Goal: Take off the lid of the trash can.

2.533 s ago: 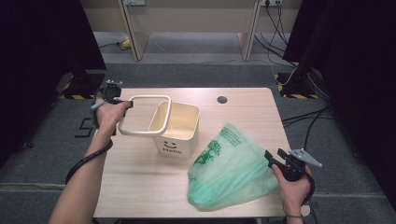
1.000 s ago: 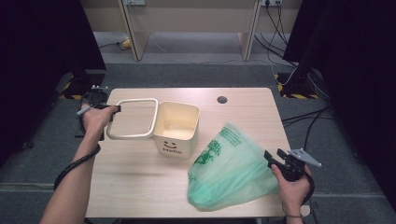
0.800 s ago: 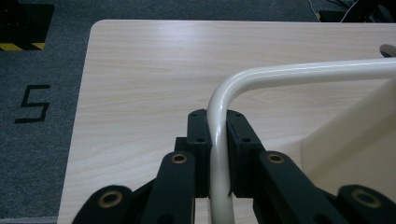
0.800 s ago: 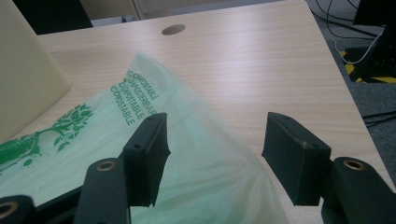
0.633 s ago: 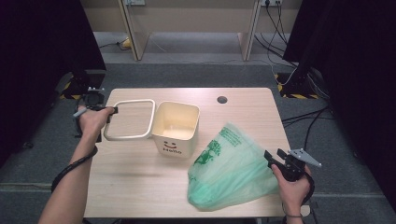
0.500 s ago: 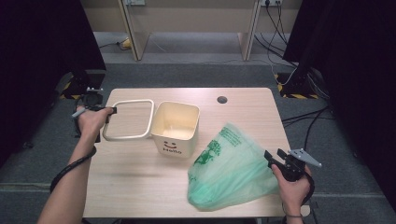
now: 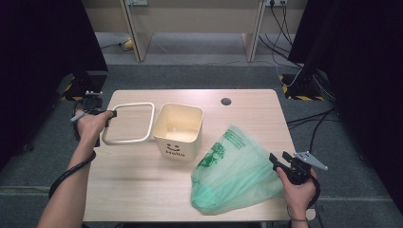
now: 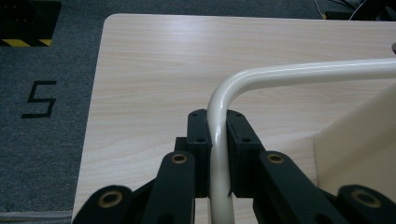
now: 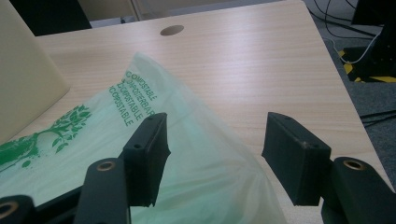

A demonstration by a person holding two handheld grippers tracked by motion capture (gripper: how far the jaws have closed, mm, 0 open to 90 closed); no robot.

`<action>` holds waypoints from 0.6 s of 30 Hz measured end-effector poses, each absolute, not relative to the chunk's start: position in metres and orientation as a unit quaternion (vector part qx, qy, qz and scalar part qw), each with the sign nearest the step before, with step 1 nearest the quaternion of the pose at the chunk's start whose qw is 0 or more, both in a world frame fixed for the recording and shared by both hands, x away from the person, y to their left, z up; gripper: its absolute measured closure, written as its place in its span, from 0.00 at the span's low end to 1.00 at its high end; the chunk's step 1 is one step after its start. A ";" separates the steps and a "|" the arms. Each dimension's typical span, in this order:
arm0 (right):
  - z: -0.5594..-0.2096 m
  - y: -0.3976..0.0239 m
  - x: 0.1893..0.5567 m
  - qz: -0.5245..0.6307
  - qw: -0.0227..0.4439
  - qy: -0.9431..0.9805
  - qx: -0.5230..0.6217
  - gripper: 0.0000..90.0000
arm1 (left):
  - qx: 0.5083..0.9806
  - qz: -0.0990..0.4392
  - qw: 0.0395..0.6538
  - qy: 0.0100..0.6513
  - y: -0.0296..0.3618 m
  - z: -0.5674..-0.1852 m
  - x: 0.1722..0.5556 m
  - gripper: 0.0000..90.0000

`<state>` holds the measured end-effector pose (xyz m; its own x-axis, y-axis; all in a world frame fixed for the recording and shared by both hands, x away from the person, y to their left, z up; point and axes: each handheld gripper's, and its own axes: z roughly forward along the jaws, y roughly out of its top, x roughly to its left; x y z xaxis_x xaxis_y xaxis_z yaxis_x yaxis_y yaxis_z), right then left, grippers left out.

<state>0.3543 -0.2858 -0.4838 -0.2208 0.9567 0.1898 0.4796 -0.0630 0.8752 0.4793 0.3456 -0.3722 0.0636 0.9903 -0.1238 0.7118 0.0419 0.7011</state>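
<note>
Bag (image 7: 235,173) lies loose on the table (image 7: 142,190), near-right of the bin (image 7: 178,130), not yet in it. I have the right gripper (image 9: 212,156) spread, one jaw over the film, gripping nothing. Left of the bin, my left gripper (image 8: 217,140) pinches the frame (image 7: 128,123), swung out flat. Lining remains.

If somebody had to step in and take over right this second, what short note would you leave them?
Left gripper: shut on the cream frame, held out to the left of the bin.
Right gripper: jaws open, with the edge of the green bag lying between them, not pinched.
Bin: upright mid-table, open and unlined; bag lies on the table to its right.
Done: frame is off the bin's top.
Left, probably: grip the bag, line the bin, bring the frame back over it.
</note>
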 end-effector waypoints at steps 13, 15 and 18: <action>-0.484 -0.286 0.354 0.458 0.260 0.632 0.568 0.45 | 0.649 0.219 0.315 0.657 0.357 -0.377 0.475 0.90; -0.484 -0.286 0.354 0.458 0.261 0.632 0.568 0.45 | 0.650 0.219 0.313 0.657 0.359 -0.377 0.474 0.90; -0.484 -0.286 0.354 0.458 0.261 0.632 0.568 0.45 | 0.650 0.219 0.312 0.657 0.360 -0.379 0.473 0.90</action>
